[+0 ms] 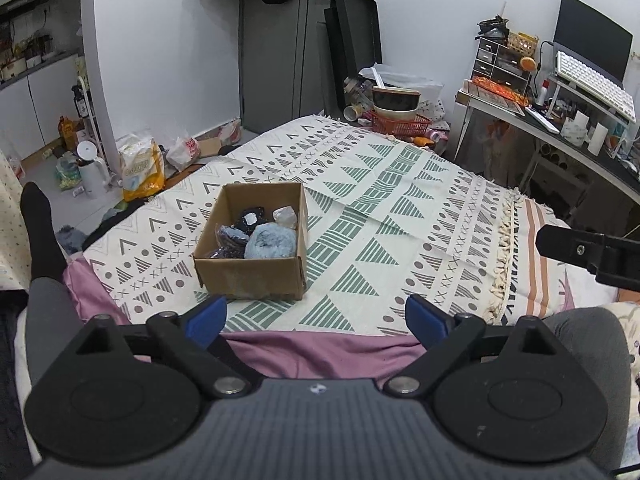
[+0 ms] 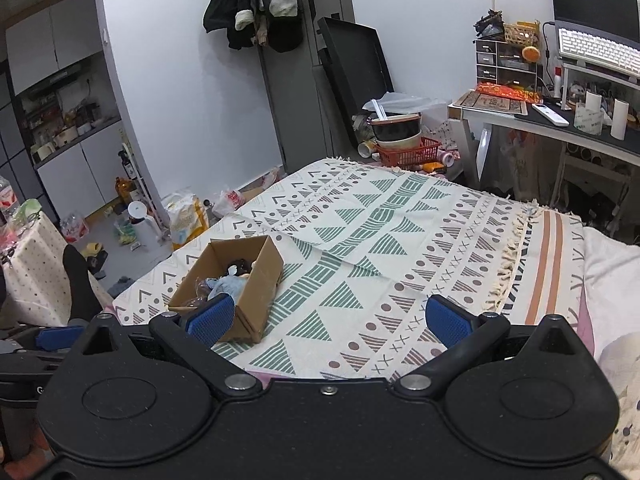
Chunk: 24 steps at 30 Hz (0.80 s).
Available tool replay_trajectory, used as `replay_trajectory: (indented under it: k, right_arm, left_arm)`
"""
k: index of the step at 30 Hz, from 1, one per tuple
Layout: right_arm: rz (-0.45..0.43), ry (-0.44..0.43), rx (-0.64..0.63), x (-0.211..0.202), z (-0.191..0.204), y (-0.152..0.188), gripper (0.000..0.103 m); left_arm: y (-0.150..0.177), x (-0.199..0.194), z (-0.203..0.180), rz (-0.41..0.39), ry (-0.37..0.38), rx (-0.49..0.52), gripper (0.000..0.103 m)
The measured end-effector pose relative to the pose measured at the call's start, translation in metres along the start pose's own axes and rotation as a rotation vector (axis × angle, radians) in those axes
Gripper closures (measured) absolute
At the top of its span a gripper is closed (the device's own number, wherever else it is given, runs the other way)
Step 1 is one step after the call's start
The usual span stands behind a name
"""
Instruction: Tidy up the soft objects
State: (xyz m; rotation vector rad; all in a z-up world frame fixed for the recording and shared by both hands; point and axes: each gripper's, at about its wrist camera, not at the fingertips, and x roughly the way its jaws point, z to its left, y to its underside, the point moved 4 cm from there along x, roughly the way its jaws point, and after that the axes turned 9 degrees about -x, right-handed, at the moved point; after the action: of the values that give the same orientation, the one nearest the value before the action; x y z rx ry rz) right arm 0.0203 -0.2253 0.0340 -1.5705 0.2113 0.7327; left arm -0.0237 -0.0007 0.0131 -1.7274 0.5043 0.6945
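I hold my left tongs (image 1: 316, 316) and right tongs (image 2: 328, 316) wide and empty above the bed (image 1: 400, 208), near the cardboard box (image 1: 256, 276) of soft bundles (image 1: 270, 242).

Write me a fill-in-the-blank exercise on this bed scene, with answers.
1. The brown cardboard box sits on the ____-patterned cream blanket.
2. The fluffy light blue bundle lies ____ the box.
3. The left gripper and right gripper both hold ____.

Answers: triangle; inside; nothing

your two grippers (image 1: 316, 316) (image 2: 330, 316) are black with blue finger pads (image 1: 208, 318), silver pivot screws, and you wear a black sock (image 1: 40, 232).
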Motion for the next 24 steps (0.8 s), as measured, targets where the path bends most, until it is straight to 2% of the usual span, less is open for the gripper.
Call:
replay_trajectory:
  k: [12, 24]
  right_arm:
    - [0.009, 0.026, 0.015, -0.021, -0.008, 0.008, 0.0]
    - [0.022, 0.044, 0.023, -0.031, -0.016, 0.01, 0.0]
  left_arm:
    - [-0.001, -0.026, 0.001, -0.051, -0.007, 0.026, 0.008]
    - [-0.004, -0.042, -0.007, -0.075, 0.028, 0.048, 0.008]
